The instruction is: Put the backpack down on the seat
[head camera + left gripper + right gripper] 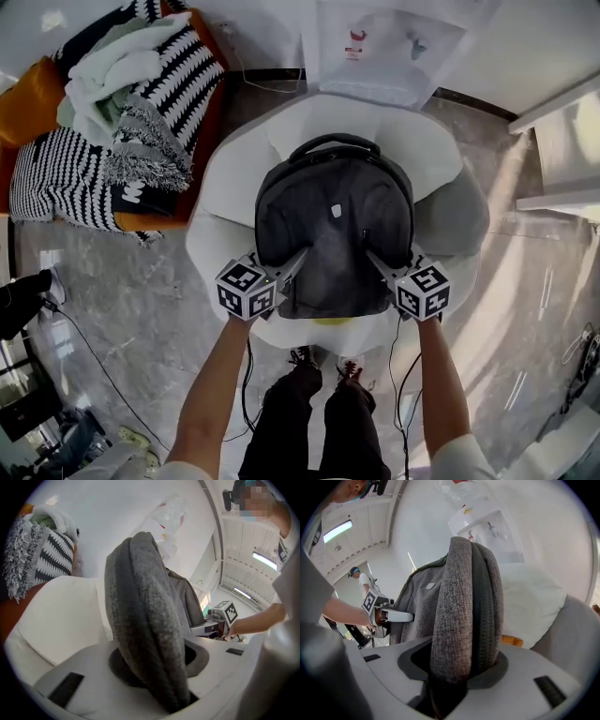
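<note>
- an orange sofa is standing at the far left, and black-and-white patterned cushions and a fringed grey throw are lying heaped on it.
- a pale marble floor is spreading around everything, and a thin dark cable is trailing across it at the lower left.
- the strip of floor between the sofa's corner and the seat is running narrow.
- the left gripper is clamping its jaws on a padded grey shoulder strap, which is filling the gap between them.
- the backpack is hanging between the two grippers over the middle of the white seat, with its top handle pointing away from the person; whether its bottom is touching the cushion cannot be told.
- a water dispenser is standing against the wall just behind the seat.
- the right gripper is gripping the other strap, with the jaws held partly apart by its thickness.
- the seat's rounded rim is showing clear on both sides of the backpack, and a grey part is bulging out at the right.
- beyond it a wider stretch of floor is lying open, bounded by white cabinets at the far right.
</note>
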`<state>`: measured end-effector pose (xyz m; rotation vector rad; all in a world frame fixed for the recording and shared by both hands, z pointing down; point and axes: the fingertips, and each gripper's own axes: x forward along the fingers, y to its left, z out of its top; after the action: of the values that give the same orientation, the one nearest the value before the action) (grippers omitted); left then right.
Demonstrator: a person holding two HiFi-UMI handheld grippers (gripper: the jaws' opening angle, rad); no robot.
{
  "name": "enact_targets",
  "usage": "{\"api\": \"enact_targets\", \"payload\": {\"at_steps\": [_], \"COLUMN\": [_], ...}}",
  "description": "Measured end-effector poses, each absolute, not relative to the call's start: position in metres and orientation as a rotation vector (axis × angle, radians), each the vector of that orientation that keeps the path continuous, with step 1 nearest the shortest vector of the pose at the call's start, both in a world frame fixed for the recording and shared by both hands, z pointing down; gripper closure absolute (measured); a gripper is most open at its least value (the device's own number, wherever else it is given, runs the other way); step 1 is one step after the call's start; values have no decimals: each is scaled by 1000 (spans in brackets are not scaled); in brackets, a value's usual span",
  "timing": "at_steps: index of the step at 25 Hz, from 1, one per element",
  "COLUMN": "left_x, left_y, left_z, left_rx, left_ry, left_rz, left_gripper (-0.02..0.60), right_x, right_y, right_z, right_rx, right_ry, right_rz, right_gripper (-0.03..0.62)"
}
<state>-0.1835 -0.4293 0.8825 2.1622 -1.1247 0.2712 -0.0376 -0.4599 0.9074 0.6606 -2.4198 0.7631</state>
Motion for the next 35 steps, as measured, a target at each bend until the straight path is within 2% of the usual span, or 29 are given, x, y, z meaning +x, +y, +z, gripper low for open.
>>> {"api": "enact_targets", "payload": {"at_steps": [13,21,28,31,35], "left_x": [-184,-191,-201,-205,-210], "left_y": [-444,-444,-447,-448,-449], "left_z": [928,954,967,970,971], "left_rx": [2159,2129,2086,2068,2058], "left_ry": [-1084,-1111,-1172,-1184,-1192], "left_rz": [249,261,282,307,373], "left_gripper": [440,406,338,302,262], "right_x": [-33,-34,-30,-26,-24], "right_y": [-471,-474,-478,-483,-484], "right_z": [948,972,983,985,982], "right_rx": [683,696,715,734,759], "right_ry": [-2401,-2383,-2359,-2329,-2302], "right_rz": [766,773,793,766,752], "right_gripper": [444,435,406,356,350]}}
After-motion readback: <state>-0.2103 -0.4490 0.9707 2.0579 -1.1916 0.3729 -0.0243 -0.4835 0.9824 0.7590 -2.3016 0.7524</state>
